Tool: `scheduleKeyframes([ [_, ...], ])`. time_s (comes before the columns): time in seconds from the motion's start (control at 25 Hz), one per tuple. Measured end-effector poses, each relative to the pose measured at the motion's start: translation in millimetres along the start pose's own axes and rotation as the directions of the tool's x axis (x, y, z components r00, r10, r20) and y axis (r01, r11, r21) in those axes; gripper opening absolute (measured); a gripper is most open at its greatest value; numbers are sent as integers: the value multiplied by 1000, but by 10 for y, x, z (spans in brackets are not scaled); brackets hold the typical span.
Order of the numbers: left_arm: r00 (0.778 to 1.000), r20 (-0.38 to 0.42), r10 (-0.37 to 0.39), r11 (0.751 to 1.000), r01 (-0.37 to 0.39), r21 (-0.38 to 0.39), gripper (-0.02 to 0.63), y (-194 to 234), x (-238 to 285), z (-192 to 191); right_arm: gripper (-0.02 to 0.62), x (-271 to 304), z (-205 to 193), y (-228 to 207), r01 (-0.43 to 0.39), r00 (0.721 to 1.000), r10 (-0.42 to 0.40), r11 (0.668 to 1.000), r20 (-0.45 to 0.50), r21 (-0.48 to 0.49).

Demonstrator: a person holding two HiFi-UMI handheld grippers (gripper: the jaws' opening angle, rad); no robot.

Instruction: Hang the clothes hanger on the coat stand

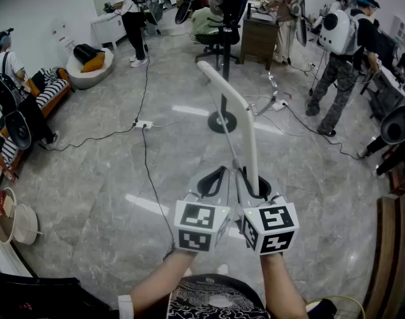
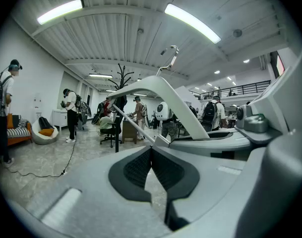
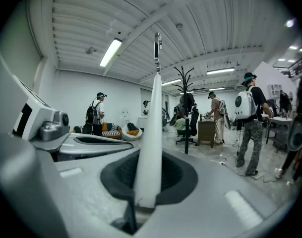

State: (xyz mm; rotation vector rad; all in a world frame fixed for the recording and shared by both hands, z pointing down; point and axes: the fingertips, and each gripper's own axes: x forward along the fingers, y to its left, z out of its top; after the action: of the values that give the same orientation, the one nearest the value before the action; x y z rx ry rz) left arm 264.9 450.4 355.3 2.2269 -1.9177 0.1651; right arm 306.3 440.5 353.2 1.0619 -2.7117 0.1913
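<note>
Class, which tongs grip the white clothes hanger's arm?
The right tongs: the clothes hanger is clamped between its pads, while the left tongs have pads touching each other.

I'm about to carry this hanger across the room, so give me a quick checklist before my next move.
1. Right gripper clamped on white plastic clothes hanger: ok.
2. Left gripper jaws together; pinching the hanger's thin bar: cannot tell.
3. Hanger's metal hook free: ok.
4. Black branched coat stand within reach: not ok, it stands across the floor.
5. Free branch on the stand: ok, its top branches look bare.
</note>
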Motion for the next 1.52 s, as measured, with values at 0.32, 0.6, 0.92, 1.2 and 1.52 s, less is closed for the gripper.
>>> scheduleKeyframes([
  [0.32, 1000, -18, 22, 1000, -22, 20, 5, -263, 278, 4, 48, -50, -44, -338, -30, 999, 30, 1000, -15, 3],
  [0.6, 998, -33, 51, 999, -51, 13, 5, -366, 535, -8, 48, -11, -56, -649, -51, 999, 51, 999, -12, 0],
  [0.92, 997, -44, 59, 998, -58, 13, 5, -226, 825, 32, 48, 266, -14, -829, -52, 998, 52, 999, -24, -5],
  [1.2, 998, -50, 38, 999, -39, -5, 5, 221, 1206, 80, 48, 849, 57, -880, -41, 998, 40, 999, -47, -12],
  [1.52, 998, -56, -7, 1000, 6, -14, 5, 1115, 1657, 291, 48, 1822, 365, -702, -9, 998, 8, 1000, -68, -19],
])
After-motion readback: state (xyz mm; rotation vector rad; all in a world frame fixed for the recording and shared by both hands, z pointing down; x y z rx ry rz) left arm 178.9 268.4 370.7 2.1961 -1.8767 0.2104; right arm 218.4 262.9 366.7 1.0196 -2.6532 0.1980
